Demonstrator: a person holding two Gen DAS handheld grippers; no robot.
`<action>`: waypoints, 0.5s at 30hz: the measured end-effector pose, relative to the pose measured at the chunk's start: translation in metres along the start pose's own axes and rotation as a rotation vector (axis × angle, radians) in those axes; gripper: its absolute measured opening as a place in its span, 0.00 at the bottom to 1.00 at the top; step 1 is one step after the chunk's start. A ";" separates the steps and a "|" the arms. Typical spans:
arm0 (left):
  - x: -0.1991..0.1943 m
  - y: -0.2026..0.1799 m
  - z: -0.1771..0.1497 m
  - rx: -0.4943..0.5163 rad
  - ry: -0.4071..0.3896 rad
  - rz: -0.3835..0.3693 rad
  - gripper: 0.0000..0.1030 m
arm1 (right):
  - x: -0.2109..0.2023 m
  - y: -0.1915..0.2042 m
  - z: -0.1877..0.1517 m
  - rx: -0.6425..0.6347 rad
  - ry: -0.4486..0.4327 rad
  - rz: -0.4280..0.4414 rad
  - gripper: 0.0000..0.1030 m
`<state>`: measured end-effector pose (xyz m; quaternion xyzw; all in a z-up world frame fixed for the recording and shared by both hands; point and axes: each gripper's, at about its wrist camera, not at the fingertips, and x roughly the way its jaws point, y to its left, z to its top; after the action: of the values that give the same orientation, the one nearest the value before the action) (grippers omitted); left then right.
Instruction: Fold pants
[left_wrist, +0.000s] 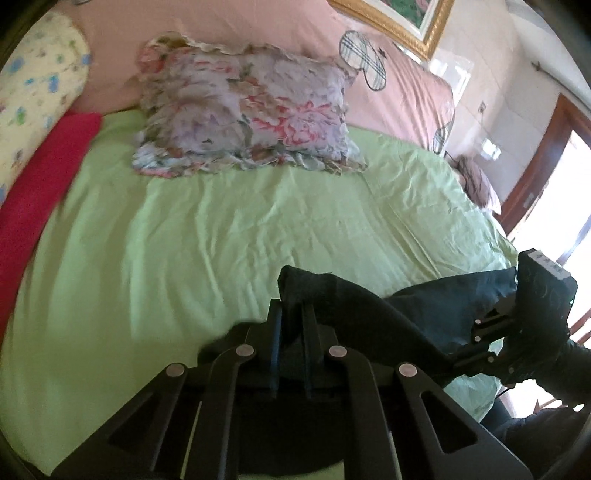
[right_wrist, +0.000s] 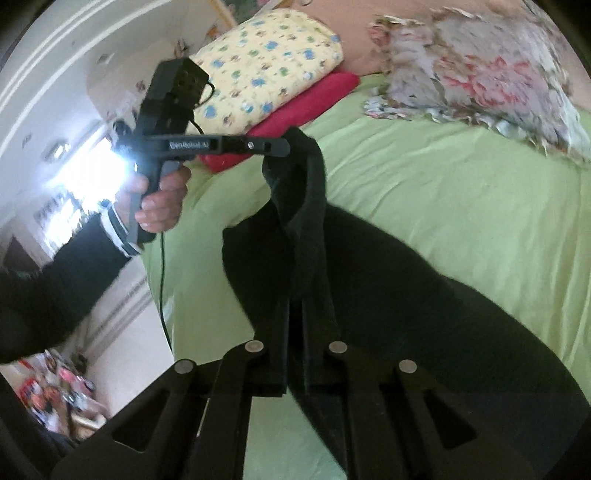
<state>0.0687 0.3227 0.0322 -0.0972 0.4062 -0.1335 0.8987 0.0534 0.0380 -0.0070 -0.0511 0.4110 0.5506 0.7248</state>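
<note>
One pants (right_wrist: 388, 266), dark, on near part of green bed (left_wrist: 221, 229). Two grippers: left gripper (left_wrist: 291, 314) and right gripper (right_wrist: 295, 314), fingers of each clamped on pants edge. Far: one floral pillow (left_wrist: 243, 110), one red towel (left_wrist: 40, 177).

bed: green sheet (left_wrist: 221, 236)
floral pillow (left_wrist: 243, 110): on sheet
red cloth (left_wrist: 40, 184): left of pillow, under dotted bolster (left_wrist: 37, 88)

Dark pants (right_wrist: 424, 280) are lifted at one edge, bunched and draped; the rest is spread on the green sheet (right_wrist: 461, 192).
</note>
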 end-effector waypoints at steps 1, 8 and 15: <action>-0.004 0.001 -0.009 -0.016 -0.010 0.005 0.07 | 0.002 0.004 -0.003 -0.012 0.005 -0.004 0.07; -0.019 0.012 -0.056 -0.115 -0.045 0.037 0.07 | 0.023 0.024 -0.018 -0.089 0.063 -0.032 0.07; -0.028 0.025 -0.096 -0.282 -0.021 0.073 0.08 | 0.034 0.028 -0.021 -0.094 0.115 -0.049 0.16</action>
<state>-0.0177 0.3491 -0.0181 -0.2089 0.4150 -0.0414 0.8846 0.0206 0.0632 -0.0323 -0.1266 0.4241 0.5474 0.7102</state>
